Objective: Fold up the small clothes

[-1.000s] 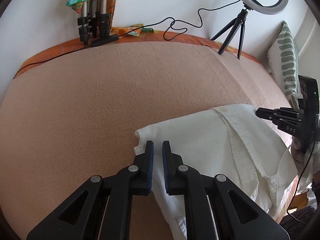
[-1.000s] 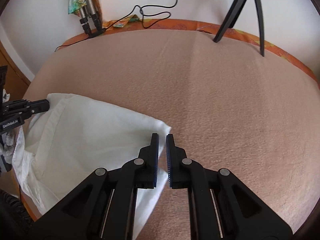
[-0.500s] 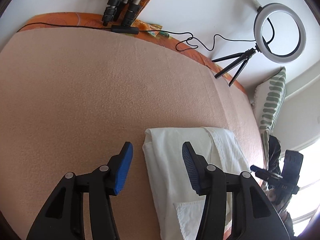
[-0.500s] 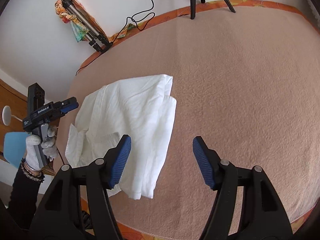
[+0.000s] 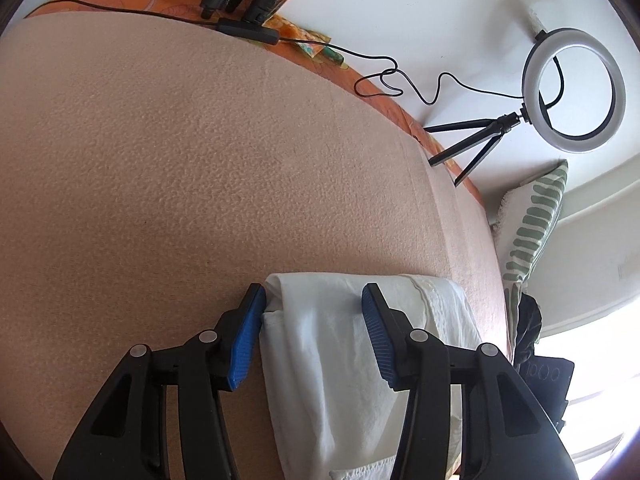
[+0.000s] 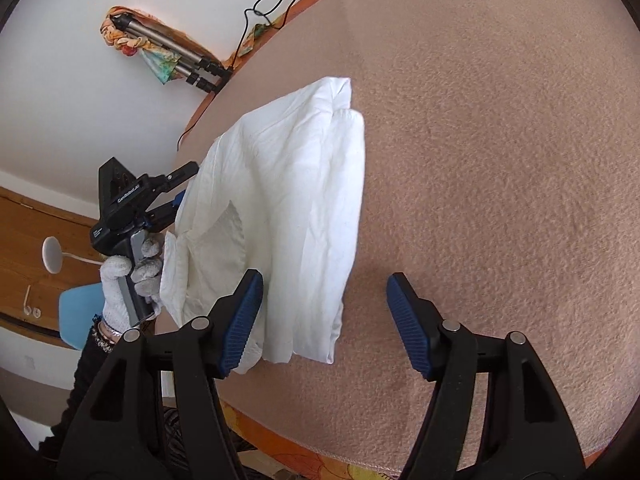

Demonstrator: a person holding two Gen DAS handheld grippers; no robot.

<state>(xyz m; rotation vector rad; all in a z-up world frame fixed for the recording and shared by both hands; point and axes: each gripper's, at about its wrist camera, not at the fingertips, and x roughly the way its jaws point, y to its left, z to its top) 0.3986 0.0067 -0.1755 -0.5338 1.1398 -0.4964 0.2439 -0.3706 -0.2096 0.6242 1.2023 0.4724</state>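
Note:
A white folded garment [image 6: 288,200] lies flat on the peach blanket [image 6: 500,160]. In the left wrist view the garment [image 5: 332,352] runs between the blue pads [image 5: 248,336] of my left gripper [image 5: 314,320]. Its jaws are closing, and the left pad is at the cloth's folded edge without clamping it. My right gripper [image 6: 326,312] hovers over the garment's near corner with its jaws closing, wide apart and gripping nothing. In the right wrist view the left gripper [image 6: 182,192], held by a gloved hand [image 6: 132,276], sits at the garment's left edge.
A ring light on a small tripod [image 5: 572,88] and a striped pillow [image 5: 532,232] stand at the bed's far right. Folded tripod legs with a colourful cloth [image 6: 168,52] lean on the wall, with a black cable [image 5: 400,80] along the orange edge. A blue chair [image 6: 80,308] stands beside the bed.
Both grippers were shut on the garment's folded edge and have opened, letting it go. Both have drawn back and rolled; the garment now lies folded on the blanket.

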